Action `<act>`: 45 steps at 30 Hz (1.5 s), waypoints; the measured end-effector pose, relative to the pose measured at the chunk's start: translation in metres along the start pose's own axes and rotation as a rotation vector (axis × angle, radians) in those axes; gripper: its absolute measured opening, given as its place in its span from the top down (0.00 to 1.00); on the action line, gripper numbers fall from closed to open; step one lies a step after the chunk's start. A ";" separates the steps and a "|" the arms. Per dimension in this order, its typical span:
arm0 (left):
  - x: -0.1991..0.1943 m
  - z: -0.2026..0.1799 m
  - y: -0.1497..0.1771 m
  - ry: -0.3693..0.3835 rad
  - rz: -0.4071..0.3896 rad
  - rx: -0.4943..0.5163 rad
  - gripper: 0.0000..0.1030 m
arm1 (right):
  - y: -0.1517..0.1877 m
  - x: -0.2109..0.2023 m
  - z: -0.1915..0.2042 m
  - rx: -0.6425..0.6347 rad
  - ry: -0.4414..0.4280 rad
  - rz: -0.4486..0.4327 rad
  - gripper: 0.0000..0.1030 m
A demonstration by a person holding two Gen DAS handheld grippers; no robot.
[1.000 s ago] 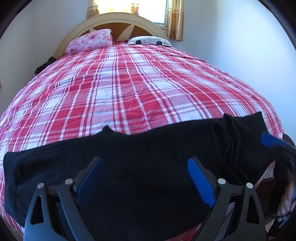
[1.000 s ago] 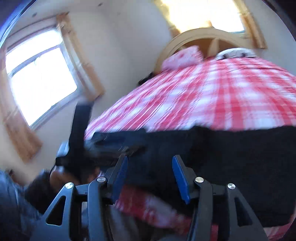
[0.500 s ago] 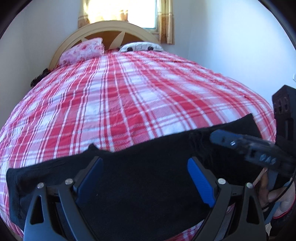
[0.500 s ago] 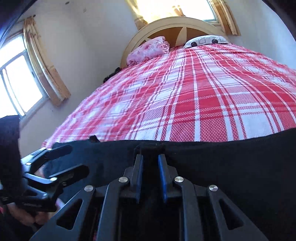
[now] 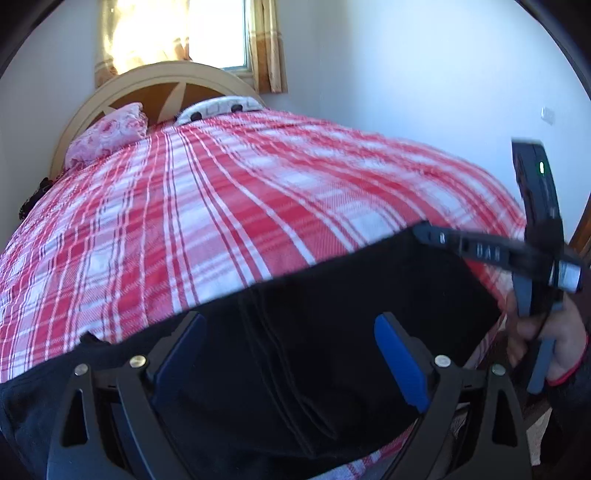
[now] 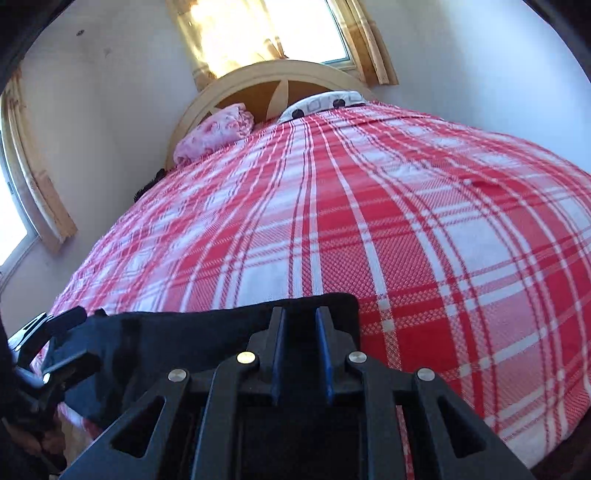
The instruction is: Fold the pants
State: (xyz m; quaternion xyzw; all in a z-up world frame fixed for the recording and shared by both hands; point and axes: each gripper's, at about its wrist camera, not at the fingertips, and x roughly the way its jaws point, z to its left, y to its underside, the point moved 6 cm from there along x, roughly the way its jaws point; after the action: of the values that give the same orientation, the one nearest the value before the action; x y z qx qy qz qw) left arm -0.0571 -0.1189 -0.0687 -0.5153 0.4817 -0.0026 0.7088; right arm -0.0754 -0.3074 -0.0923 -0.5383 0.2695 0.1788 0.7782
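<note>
Black pants (image 5: pixel 332 314) lie across the foot of the bed. My left gripper (image 5: pixel 288 321) hovers over their middle, open, its blue pads wide apart with the cloth beneath them. In the right wrist view my right gripper (image 6: pixel 300 314) is shut on the pants (image 6: pixel 184 339) at their far right edge, black fabric pinched between its narrow blue pads. The left wrist view shows the right gripper (image 5: pixel 424 232) from the side at that same edge, held by a person's hand (image 5: pixel 565 347). At the left of the right wrist view the left gripper (image 6: pixel 79 338) shows with its fingers spread.
A red and white plaid bedspread (image 5: pixel 221 221) covers the bed. A pink pillow (image 5: pixel 107 136) and a white patterned pillow (image 5: pixel 221 109) lie at the wooden headboard (image 5: pixel 162 79). A window (image 6: pixel 266 29) is behind it, white walls on both sides.
The right gripper has shut on the pants' edge and carried it along the foot of the bed. The left gripper has slid sideways over the pants and stayed open.
</note>
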 end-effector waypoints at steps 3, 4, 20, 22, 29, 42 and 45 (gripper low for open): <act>0.012 0.000 0.021 -0.012 0.074 -0.013 0.08 | 0.000 0.008 -0.006 0.038 -0.012 -0.011 0.83; 0.017 0.001 0.029 -0.005 0.103 -0.027 0.07 | 0.000 0.008 -0.007 0.053 -0.019 -0.009 0.83; 0.017 0.001 0.033 0.038 0.067 -0.048 0.03 | 0.082 -0.057 -0.006 -0.041 0.011 0.102 0.82; 0.012 0.006 0.032 0.030 0.065 -0.048 0.03 | 0.082 -0.058 -0.007 -0.023 0.018 0.086 0.82; -0.022 0.083 0.044 -0.104 0.022 -0.171 0.03 | 0.051 -0.073 0.035 -0.071 -0.048 -0.002 0.81; -0.139 0.277 0.159 -0.610 0.001 -0.628 0.03 | 0.052 0.027 0.221 -0.270 -0.404 0.077 0.76; -0.150 0.296 0.184 -0.605 -0.018 -0.784 0.03 | 0.064 0.050 0.245 -0.282 -0.429 0.126 0.76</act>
State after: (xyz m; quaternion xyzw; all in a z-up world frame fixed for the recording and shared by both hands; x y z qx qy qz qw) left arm -0.0252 0.2581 -0.1000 -0.7249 0.2147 0.3221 0.5697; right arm -0.0164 -0.0557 -0.1033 -0.5734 0.1037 0.3726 0.7222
